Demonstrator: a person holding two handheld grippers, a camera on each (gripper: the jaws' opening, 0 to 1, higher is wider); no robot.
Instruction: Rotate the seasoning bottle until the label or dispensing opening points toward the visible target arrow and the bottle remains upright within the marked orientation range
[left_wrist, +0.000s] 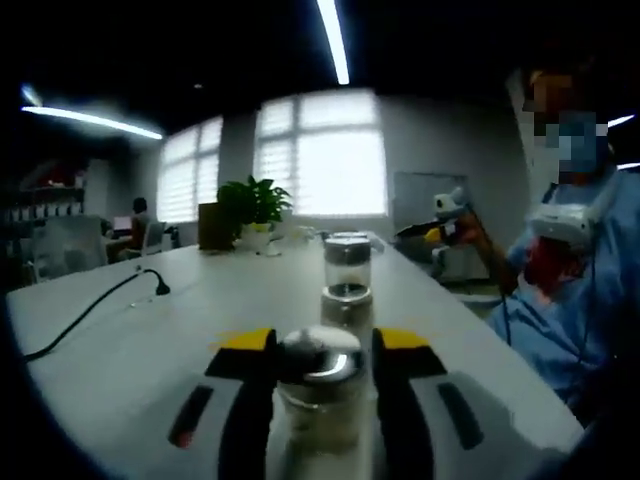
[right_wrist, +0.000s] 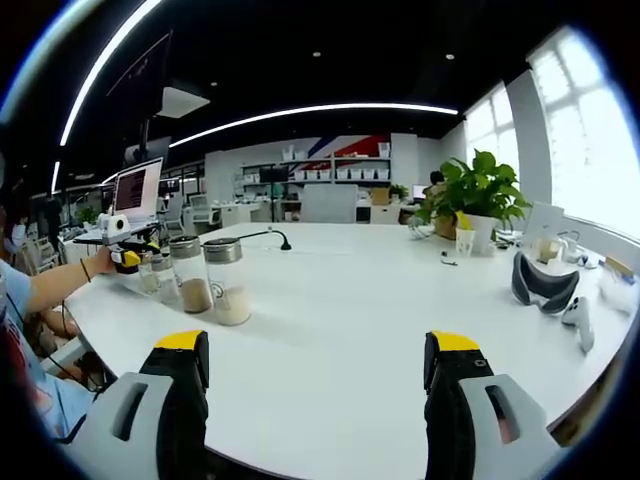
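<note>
Left gripper (left_wrist: 322, 385) sat low over the white surface (left_wrist: 150, 340), jaws closed in on a seasoning bottle (left_wrist: 320, 390) with a shiny metal cap; the bottle stood upright between them, jaws touching both sides. Two more glass jars (left_wrist: 347, 275) lined up just behind it, further down the surface. A black cable (left_wrist: 95, 305) ran across the surface at left, a potted plant (left_wrist: 252, 205) stood at the far end by the windows. A person in blue sat at right.

Right gripper (right_wrist: 320, 390) was wide open, nothing between its jaws, hovering over bare surface. In the right gripper view the row of jars (right_wrist: 210, 275) stood well off to the left, near the person's forearm. Plant (right_wrist: 475, 190) and a headset (right_wrist: 545, 282) were over on the right.
</note>
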